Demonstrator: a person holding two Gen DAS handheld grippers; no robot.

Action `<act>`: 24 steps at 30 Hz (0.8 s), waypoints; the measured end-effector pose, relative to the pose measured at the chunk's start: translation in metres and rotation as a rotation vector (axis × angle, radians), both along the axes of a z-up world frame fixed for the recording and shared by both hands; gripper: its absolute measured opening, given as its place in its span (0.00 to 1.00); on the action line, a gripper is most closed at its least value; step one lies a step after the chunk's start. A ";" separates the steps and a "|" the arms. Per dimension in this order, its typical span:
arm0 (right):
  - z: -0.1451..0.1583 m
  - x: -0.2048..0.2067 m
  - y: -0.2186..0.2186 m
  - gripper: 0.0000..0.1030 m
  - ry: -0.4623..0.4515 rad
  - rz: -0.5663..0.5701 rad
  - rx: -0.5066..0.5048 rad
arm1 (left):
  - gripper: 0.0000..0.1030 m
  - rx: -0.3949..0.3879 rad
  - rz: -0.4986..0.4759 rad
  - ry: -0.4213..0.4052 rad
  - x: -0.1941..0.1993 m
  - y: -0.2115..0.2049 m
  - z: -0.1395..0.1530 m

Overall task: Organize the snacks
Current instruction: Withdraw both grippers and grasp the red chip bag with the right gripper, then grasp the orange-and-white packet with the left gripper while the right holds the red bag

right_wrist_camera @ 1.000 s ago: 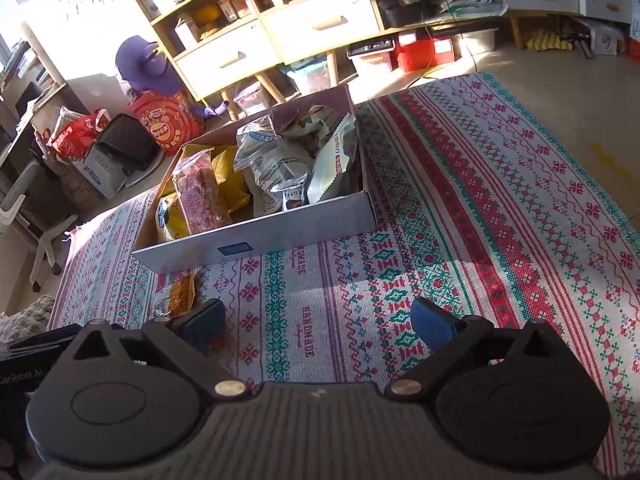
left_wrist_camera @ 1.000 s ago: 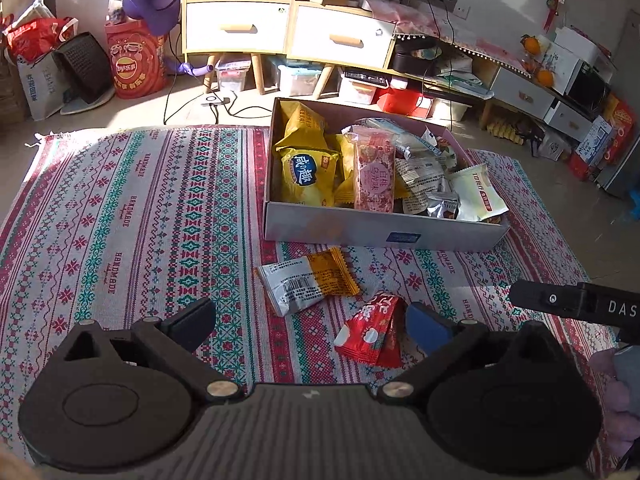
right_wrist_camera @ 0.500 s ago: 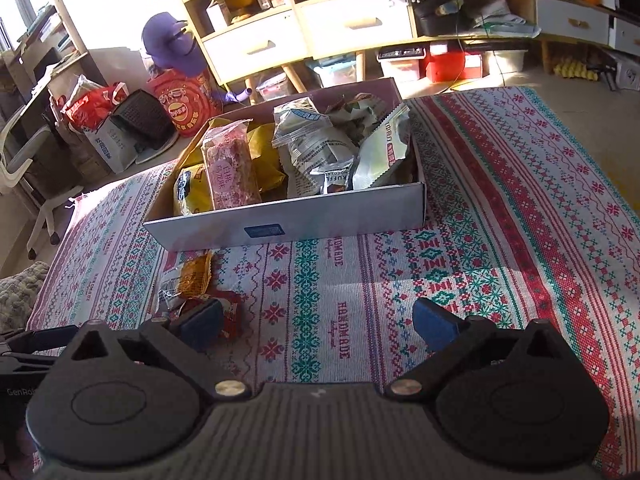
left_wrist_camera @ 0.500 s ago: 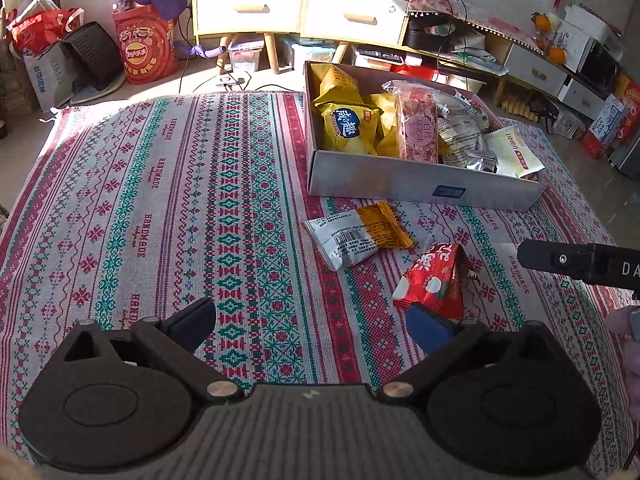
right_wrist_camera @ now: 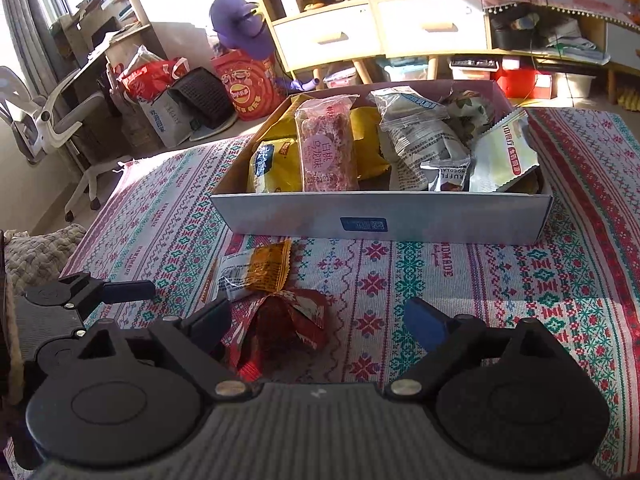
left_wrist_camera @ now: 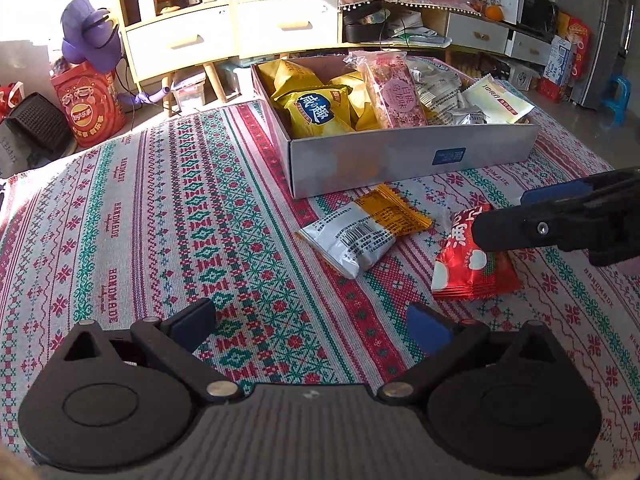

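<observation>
Here, a grey cardboard box (right_wrist_camera: 440, 220) sits on a patterned woven rug (left_wrist_camera: 160, 220) whose stripes carry the repeated word "HANDMADE". A small blue label is stuck to the box's near wall; its writing is too small to read. Inside the box stand yellow snack bags (left_wrist_camera: 316, 114) with Chinese characters in a blue oval, a pink packet (right_wrist_camera: 326, 148) with a round pink label of Chinese characters, silvery wrappers, one reading "TRUFFLE" and "CHOCOLATE" in part, and a pale green-white packet (right_wrist_camera: 504, 152) with a red oval mark.

Two snacks lie on the rug just in front of the box. An orange-and-white packet (left_wrist_camera: 366, 230), barcode side up, lies nearest the box. A red packet (left_wrist_camera: 472, 264) with white shapes lies beside it, a little apart.

The right gripper (right_wrist_camera: 320, 322) hangs over the red packet, its jaws closing with the packet between them; the left finger is just beside the wrapper, the right finger well clear, so nothing is gripped. The left gripper (left_wrist_camera: 314, 326) stands wide open over bare rug, holding nothing.

Behind, a red bag (left_wrist_camera: 90, 108) bears a Lay's logo.
</observation>
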State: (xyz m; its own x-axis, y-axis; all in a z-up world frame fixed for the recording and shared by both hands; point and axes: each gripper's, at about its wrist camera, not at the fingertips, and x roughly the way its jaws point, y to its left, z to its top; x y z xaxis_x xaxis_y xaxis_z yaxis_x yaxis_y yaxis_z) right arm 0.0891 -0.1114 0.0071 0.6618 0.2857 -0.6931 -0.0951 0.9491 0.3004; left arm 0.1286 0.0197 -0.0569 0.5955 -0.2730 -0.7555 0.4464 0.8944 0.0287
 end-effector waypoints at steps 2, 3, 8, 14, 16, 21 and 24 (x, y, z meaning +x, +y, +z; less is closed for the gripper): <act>-0.003 0.002 0.003 0.77 0.013 0.023 0.004 | 1.00 -0.006 -0.040 -0.021 0.003 0.001 -0.001; -0.005 0.003 0.009 0.74 0.017 0.035 -0.001 | 1.00 -0.008 -0.057 -0.031 0.005 0.001 -0.002; -0.003 0.002 0.014 0.38 0.008 0.082 -0.030 | 1.00 -0.019 -0.093 -0.053 0.018 -0.002 -0.003; 0.000 0.002 -0.001 0.35 0.046 0.038 -0.020 | 1.00 -0.043 -0.111 -0.076 0.031 -0.008 -0.006; -0.001 0.002 -0.009 0.35 0.050 0.020 -0.013 | 1.00 -0.047 -0.112 -0.081 0.035 -0.008 -0.007; -0.003 0.001 -0.027 0.35 0.061 -0.020 0.012 | 0.98 -0.054 -0.127 -0.087 0.041 -0.012 -0.006; -0.003 -0.001 -0.031 0.35 0.065 -0.035 0.025 | 0.93 -0.070 -0.135 -0.079 0.043 -0.013 -0.005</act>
